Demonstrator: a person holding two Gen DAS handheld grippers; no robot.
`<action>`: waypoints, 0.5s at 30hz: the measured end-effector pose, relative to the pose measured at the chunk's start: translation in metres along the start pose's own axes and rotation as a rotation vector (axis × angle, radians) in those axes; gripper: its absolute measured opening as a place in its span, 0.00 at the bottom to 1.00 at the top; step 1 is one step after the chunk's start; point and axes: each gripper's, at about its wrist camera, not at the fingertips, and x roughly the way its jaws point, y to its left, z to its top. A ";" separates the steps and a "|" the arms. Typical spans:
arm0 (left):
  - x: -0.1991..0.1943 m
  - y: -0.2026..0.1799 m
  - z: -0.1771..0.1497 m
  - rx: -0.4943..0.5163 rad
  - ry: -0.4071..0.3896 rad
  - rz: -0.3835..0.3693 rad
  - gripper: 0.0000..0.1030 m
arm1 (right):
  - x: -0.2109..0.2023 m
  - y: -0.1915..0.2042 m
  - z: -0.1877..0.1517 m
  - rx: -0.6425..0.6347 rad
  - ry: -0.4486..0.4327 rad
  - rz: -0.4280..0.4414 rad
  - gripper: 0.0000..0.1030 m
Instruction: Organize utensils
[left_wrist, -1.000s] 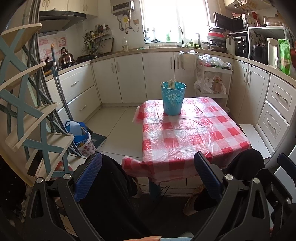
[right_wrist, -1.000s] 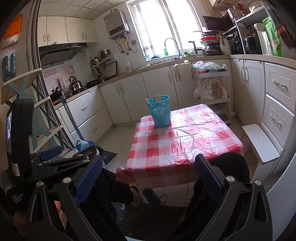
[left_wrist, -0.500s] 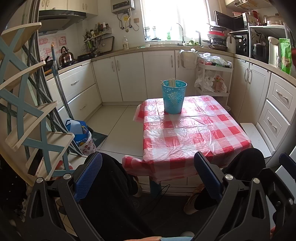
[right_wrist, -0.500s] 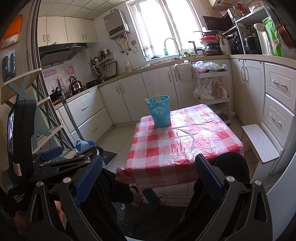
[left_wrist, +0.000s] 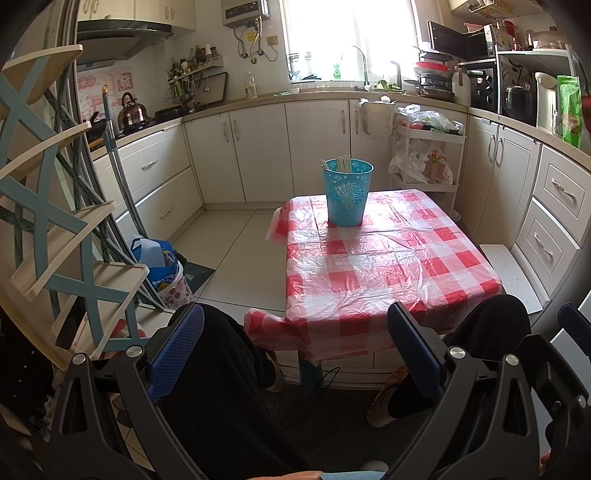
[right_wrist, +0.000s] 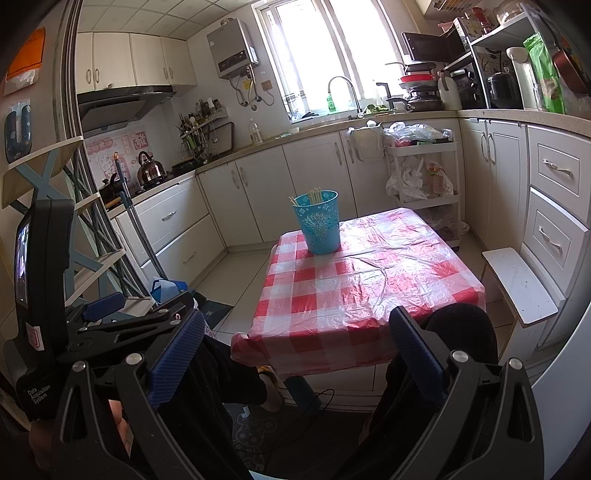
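Note:
A blue plastic cup (left_wrist: 347, 196) stands at the far end of a table with a red-and-white checked cloth (left_wrist: 384, 269). Several pale chopsticks (left_wrist: 343, 163) stand in it. It also shows in the right wrist view (right_wrist: 318, 227) with the chopsticks (right_wrist: 312, 195). My left gripper (left_wrist: 295, 325) is open and empty, held low in front of the table's near edge, above the person's black-trousered knees. My right gripper (right_wrist: 297, 326) is open and empty, likewise short of the table. The left gripper's body (right_wrist: 110, 325) shows at the left of the right wrist view.
White kitchen cabinets (left_wrist: 258, 147) run along the back and right. A white stool (right_wrist: 517, 284) stands right of the table. A blue-and-cream folding rack (left_wrist: 55, 221) and a bag (left_wrist: 162, 269) stand at the left. A white trolley (left_wrist: 424, 158) with plastic bags is behind the table.
The left wrist view has shifted slightly, with the table and cup a little lower in frame. Both grippers stay open and empty.

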 end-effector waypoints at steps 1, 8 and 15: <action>0.000 0.000 0.000 0.000 0.000 0.000 0.93 | 0.000 0.000 0.000 0.000 0.000 0.000 0.93; 0.000 0.000 0.000 0.000 0.000 0.000 0.93 | 0.000 0.000 -0.001 0.000 0.000 0.000 0.93; 0.000 0.000 0.000 0.001 0.000 0.000 0.93 | 0.000 0.001 -0.001 0.001 0.001 -0.001 0.93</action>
